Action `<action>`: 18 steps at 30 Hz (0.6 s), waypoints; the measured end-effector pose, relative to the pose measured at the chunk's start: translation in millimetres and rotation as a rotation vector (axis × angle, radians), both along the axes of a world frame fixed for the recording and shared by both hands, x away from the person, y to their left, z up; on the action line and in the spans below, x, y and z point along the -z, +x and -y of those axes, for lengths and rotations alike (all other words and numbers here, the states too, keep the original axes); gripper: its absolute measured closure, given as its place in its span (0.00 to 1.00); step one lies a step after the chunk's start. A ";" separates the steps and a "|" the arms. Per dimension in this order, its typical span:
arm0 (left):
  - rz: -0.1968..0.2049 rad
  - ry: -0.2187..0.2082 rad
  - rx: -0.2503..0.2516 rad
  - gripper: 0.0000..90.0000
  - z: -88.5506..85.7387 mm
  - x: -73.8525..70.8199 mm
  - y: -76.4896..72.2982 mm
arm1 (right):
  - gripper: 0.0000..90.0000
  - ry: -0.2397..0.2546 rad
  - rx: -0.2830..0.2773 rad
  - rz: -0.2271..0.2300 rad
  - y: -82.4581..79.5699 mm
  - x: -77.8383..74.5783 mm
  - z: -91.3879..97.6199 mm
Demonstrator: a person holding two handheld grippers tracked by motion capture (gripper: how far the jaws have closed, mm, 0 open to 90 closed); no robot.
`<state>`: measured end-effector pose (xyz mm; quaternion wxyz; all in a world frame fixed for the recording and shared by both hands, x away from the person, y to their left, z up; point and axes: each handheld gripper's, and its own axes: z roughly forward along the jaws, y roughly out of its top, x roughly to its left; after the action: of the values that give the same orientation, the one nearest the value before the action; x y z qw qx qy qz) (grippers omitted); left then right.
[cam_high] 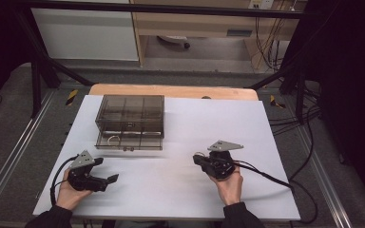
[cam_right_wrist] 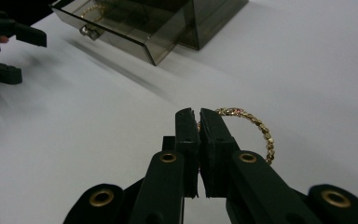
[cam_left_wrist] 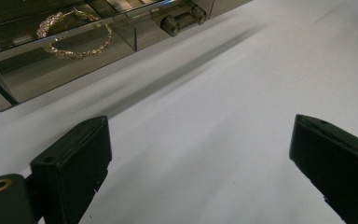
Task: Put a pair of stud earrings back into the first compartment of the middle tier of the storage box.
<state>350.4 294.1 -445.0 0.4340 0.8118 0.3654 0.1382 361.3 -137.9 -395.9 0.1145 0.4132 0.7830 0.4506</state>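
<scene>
A smoky see-through drawer box (cam_high: 129, 114) stands at the back left of the white table (cam_high: 209, 123). Its bottom drawer (cam_high: 129, 141) is pulled out, and a gold bracelet (cam_left_wrist: 74, 39) lies inside it behind the front wall with its small handle (cam_left_wrist: 182, 18). My right gripper (cam_right_wrist: 199, 114) is shut on a second gold bracelet (cam_right_wrist: 256, 126), which hangs just above the table to the right of the box (cam_right_wrist: 135, 28). My left gripper (cam_left_wrist: 200, 126) is open and holds nothing, its fingers (cam_left_wrist: 74, 168) pointing over bare table in front of the drawer.
The table's wooden back edge (cam_high: 171, 90) runs behind the box. A black frame (cam_high: 43, 61) and cables (cam_high: 309, 118) surround the table. Each gripper trails a cable (cam_high: 266, 176) towards the front edge. The left gripper (cam_right_wrist: 25, 53) appears far off in the right gripper view.
</scene>
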 end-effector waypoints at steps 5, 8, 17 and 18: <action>0.001 -0.002 0.000 0.06 -0.1 0.0 -0.1 | 0.96 0.009 -0.007 0.012 4.3 -4.3 -17.7; 0.001 -0.002 0.000 0.06 -0.2 -0.1 -0.2 | 0.96 0.009 -0.018 0.019 7.5 -7.4 -27.7; 0.000 -0.004 0.000 0.06 -0.3 0.2 0.1 | 0.96 0.022 -0.048 0.035 17.1 -16.8 -57.2; 0.000 -0.004 0.001 0.06 -0.2 0.2 0.1 | 0.96 0.021 -0.050 0.038 18.2 -17.7 -60.9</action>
<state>350.5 294.3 -445.2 0.4356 0.8111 0.3654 0.1374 379.5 -76.9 -378.2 0.1137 0.3860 0.7860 0.4693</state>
